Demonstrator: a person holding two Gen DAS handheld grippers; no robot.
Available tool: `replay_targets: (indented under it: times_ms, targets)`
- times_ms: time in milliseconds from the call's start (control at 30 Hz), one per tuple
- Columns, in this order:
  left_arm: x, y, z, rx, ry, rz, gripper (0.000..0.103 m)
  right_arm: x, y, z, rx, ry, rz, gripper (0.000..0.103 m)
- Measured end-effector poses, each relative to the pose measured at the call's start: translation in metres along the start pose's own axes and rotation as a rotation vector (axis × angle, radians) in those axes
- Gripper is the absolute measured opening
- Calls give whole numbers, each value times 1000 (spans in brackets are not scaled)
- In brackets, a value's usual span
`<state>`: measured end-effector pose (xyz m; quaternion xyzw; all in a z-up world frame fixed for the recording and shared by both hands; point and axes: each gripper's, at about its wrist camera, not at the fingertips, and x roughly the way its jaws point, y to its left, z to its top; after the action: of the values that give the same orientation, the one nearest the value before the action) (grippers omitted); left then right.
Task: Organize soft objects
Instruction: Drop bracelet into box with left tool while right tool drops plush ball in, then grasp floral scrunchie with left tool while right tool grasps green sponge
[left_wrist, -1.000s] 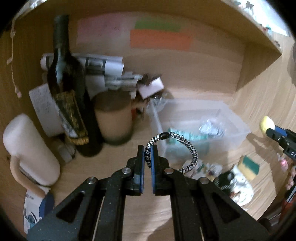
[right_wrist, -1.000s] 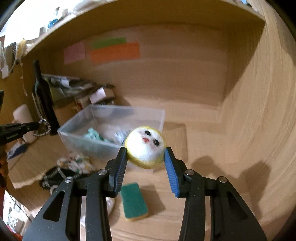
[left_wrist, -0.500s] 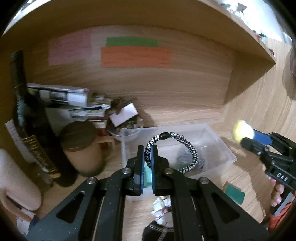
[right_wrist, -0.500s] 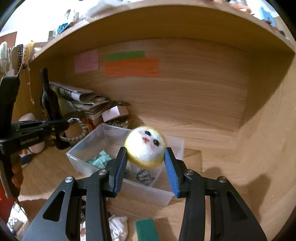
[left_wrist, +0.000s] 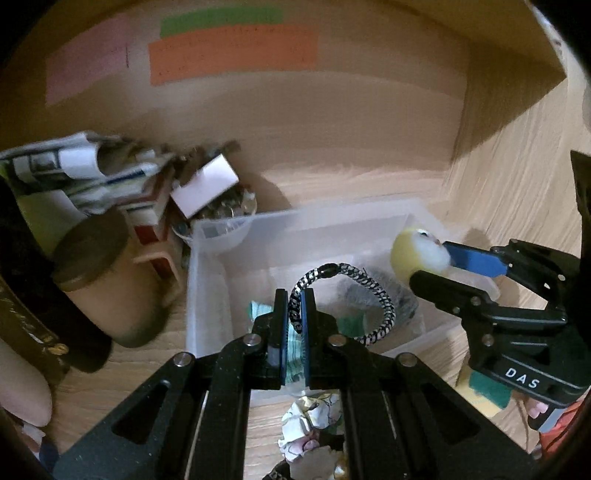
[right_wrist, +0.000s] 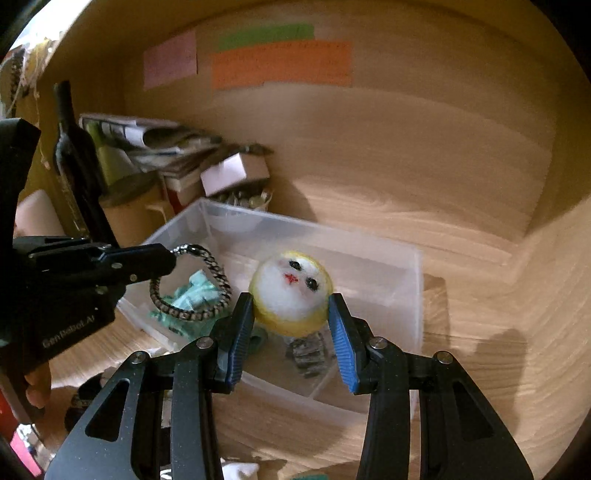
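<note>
My left gripper (left_wrist: 294, 314) is shut on a black-and-white braided hair tie (left_wrist: 373, 288) and holds it above the clear plastic bin (left_wrist: 199, 295); the hair tie also shows in the right wrist view (right_wrist: 218, 280). My right gripper (right_wrist: 291, 325) is shut on a yellow-and-white plush ball with a face (right_wrist: 291, 291) and holds it over the bin (right_wrist: 413, 291); the ball also shows in the left wrist view (left_wrist: 417, 254). In the bin lie a teal cloth (right_wrist: 192, 295) and a small dark item (right_wrist: 306, 350).
A dark wine bottle (right_wrist: 74, 158), a brown lidded cup (left_wrist: 107, 280), folded newspapers (left_wrist: 77, 166) and a small box (left_wrist: 207, 188) crowd the shelf's left. A crumpled floral cloth (left_wrist: 314, 421) and a green sponge (left_wrist: 487, 391) lie in front of the bin. Coloured notes (left_wrist: 232, 51) hang on the back wall.
Both grippers have moved forward and closer together over the bin, each still holding its item. The plush ball now hangs above the bin's right part.
</note>
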<state>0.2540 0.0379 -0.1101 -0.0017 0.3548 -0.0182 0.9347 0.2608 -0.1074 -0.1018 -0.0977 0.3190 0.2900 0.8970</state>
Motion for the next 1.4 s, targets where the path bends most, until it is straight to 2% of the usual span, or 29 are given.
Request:
replay_targets:
  times_ms: [300, 433, 633, 700, 767, 867, 933, 1067, 1300, 1400]
  targets:
    - [31, 1, -8, -3, 94, -7, 6, 26, 3, -6, -26, 99, -2, 38]
    - [30, 0, -11, 7, 87, 18, 6, 27, 2, -7, -33, 107, -11, 39]
    - [23, -1, -11, 1, 74, 8, 8, 28, -1, -5, -40, 100, -19, 42]
    - [18, -1, -10, -1, 66, 2, 10, 23, -2, -4, -43, 83, -23, 47]
    - [9, 0, -9, -3, 51, -5, 13, 14, -5, -3, -43, 56, -30, 60]
    - [-7, 1, -8, -7, 15, -11, 30, -4, -8, -1, -43, 3, -43, 67]
    - [-21, 1, -8, -10, -23, -8, 49, -18, -9, 1, -39, -28, -43, 69]
    - [-49, 1, -10, -2, -88, 6, 61, -45, -11, 2, -21, -94, -44, 82]
    - [-77, 3, -25, -5, -130, 14, 89, -83, -14, -11, -17, -147, -58, 82]
    - [-78, 4, -36, -4, -113, 13, 92, -88, -16, -21, -12, -137, -66, 82]
